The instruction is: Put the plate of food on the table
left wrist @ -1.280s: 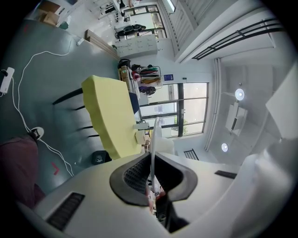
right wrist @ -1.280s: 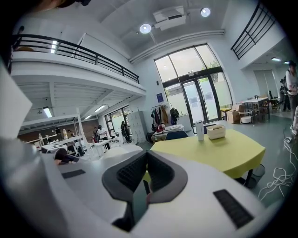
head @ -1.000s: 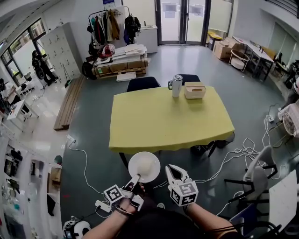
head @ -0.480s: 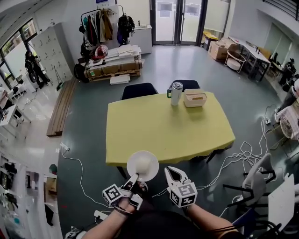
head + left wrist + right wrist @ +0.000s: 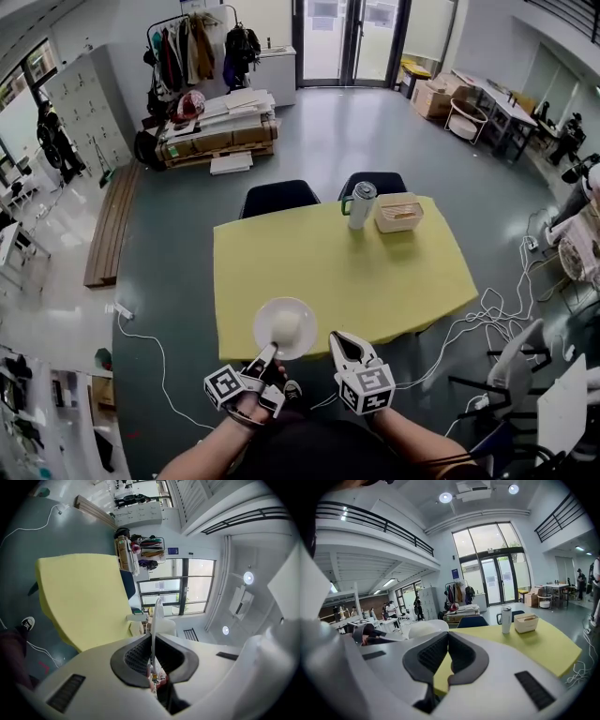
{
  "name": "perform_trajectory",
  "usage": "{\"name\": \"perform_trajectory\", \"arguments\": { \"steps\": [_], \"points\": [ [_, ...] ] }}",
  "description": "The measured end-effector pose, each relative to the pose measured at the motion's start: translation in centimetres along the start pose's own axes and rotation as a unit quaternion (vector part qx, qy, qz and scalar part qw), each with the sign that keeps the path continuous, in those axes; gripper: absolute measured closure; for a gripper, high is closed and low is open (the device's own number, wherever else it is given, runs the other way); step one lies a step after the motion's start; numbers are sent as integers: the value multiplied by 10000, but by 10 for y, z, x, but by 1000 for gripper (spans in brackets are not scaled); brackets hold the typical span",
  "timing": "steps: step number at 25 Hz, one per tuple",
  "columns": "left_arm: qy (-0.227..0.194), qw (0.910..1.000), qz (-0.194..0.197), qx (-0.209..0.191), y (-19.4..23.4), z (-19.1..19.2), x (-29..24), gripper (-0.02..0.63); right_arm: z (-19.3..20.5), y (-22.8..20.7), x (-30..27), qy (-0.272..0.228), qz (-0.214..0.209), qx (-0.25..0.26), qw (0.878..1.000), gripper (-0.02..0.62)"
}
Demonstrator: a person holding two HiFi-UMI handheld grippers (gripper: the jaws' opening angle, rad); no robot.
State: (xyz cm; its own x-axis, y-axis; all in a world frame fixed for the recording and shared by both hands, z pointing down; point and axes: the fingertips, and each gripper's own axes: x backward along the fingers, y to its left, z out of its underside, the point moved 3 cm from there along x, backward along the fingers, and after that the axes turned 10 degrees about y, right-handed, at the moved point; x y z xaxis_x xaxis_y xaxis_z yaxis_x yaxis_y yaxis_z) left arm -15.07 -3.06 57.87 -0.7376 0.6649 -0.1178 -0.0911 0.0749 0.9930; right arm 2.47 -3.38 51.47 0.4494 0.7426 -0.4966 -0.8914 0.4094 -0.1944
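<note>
The left gripper pinches the plate by its rim near the yellow table; the right gripper is closed, empty; best to keep the plate level and set it well inboard.

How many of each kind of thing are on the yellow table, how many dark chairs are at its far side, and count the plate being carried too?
Mug: 1
Beige box: 1
Dark chairs: 2
Plate of food, carried: 1
Total: 5
</note>
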Motion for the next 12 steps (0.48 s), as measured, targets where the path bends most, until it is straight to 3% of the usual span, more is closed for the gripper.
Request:
{"name": "perform_trajectory", "arguments": {
  "steps": [9,12],
  "points": [
    [127,9997,181,35,-10,-67,-48,581,-42,-21,-46,-116,227,-58,9997,583],
    [82,10000,30,-24,-6,-83,-61,581,-48,-33,-57,-71,239,-90,9996,583]
  ]
}}
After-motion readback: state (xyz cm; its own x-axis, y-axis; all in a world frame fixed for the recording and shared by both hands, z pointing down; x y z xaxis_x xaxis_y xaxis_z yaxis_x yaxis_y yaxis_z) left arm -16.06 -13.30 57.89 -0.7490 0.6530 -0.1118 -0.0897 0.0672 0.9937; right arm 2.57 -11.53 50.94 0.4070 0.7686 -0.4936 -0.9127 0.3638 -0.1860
